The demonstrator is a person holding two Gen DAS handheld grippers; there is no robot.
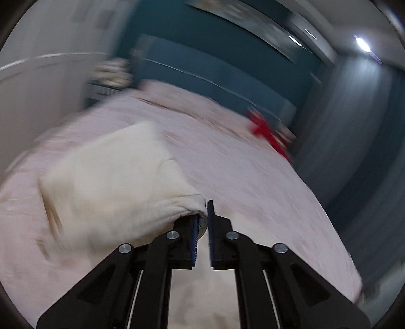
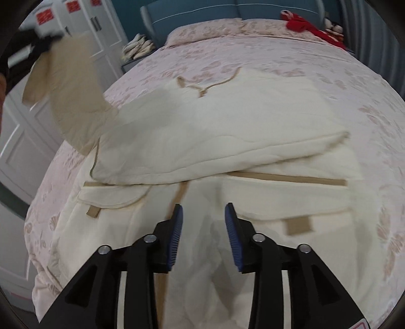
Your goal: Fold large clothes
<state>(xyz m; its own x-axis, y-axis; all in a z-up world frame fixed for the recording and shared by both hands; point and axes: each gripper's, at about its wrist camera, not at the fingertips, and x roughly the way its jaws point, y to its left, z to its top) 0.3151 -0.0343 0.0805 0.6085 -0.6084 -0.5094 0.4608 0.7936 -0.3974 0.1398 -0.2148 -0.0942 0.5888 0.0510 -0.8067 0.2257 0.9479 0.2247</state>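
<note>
1. the left gripper is clamped on a bunched edge of the cream coat's sleeve, with fabric pinched between its blue pads; in the right wrist view that sleeve hangs lifted off the bed at the left, blurred with motion.
2. the right gripper hovers with its jaws apart and nothing between them, just above the lower front of the cream coat.
3. to do this step well, i judge the sleeve should be carried across in one smooth arc and laid flat over the body, keeping the pinch firm so the thick cloth does not slip; the free gripper could press the body down so it does not drag.
4. the coat lies spread on the pink floral bed, its long axis running from near the camera towards the blue headboard; the pocket flaps sit near, the drawcord end far, so the neck appears to point at the headboard.
5. a red item rests by the pillows, well apart from the coat.
</note>
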